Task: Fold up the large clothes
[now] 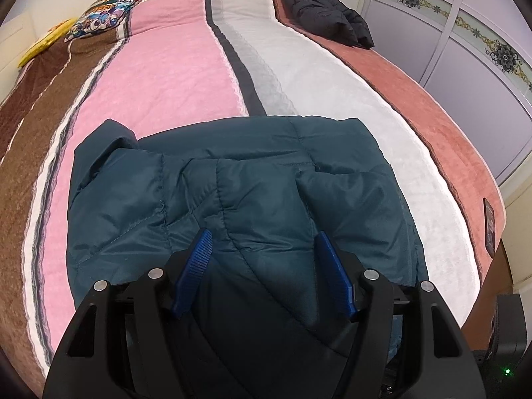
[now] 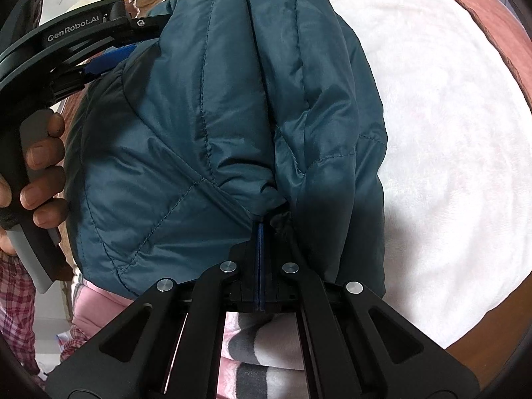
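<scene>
A teal quilted puffer jacket (image 1: pixel 232 193) lies partly folded on the striped bedspread (image 1: pixel 173 76) at the near end of the bed. My left gripper (image 1: pixel 264 242) hangs just over the jacket's near edge with its blue fingers (image 1: pixel 199 259) spread apart and fabric bulging between them. My right gripper (image 2: pixel 261 229) is shut on a fold of the jacket (image 2: pixel 206 116), its blue pads pressed together with cloth pinched at the tips. The left gripper also shows in the right wrist view (image 2: pixel 99 61), held by a hand at the jacket's far side.
A folded black puffer jacket (image 1: pixel 322 10) lies at the far right of the bed. A cartoon-print cushion (image 1: pixel 106 13) and a yellow item (image 1: pixel 43 46) sit at the far left. Wardrobe doors (image 1: pixel 465 50) stand to the right. The bed's near right corner (image 1: pixel 488 226) drops off.
</scene>
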A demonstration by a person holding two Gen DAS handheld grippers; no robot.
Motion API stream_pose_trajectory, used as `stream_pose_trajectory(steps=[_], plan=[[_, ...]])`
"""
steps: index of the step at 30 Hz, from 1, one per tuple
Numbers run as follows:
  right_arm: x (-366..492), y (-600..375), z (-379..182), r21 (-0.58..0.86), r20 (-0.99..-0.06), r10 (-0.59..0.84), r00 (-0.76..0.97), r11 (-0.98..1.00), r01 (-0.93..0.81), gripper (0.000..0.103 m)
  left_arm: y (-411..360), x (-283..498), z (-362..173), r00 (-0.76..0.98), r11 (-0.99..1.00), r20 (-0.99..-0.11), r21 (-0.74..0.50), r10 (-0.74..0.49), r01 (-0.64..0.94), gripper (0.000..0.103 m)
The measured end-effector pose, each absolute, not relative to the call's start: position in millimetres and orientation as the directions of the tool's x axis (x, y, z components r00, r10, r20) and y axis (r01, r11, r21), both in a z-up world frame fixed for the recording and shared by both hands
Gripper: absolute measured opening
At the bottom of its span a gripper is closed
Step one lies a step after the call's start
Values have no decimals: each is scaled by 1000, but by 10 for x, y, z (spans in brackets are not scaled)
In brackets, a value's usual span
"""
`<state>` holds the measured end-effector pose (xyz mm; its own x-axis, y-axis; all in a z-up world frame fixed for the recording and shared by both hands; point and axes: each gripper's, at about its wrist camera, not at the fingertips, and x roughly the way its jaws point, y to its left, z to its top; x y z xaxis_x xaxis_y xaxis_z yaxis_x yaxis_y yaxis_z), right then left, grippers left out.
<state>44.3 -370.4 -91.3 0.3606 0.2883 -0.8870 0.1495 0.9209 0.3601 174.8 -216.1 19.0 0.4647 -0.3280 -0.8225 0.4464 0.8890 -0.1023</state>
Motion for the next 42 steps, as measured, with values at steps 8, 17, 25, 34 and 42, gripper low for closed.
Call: stream_pose_trajectory(steps=[8,17,25,34,42], plan=[[475,-3780,-891,368,-885,296,359,917,153,0,-2159,1745,193,465,889,-823,-102,-328,446,64],[464,-3759,-902,355,-889,281,361,922,155,0,-2154,1730,219,472,890,-819,-100,-327,444,64],[466,-3705,-936,343,-893,270,359,926,158,0,-1877,1606,551,484,886,-782,-181,-393,427,64],[447,-3716,-937,360,-885,282,370,919,159,0,-836,1189,811,537,901,-728,-285,-425,327,67],[423,-3755,-917,365,-882,285,376,917,160,0,-285,929,304,403,864,-766,-469,-501,182,78]])
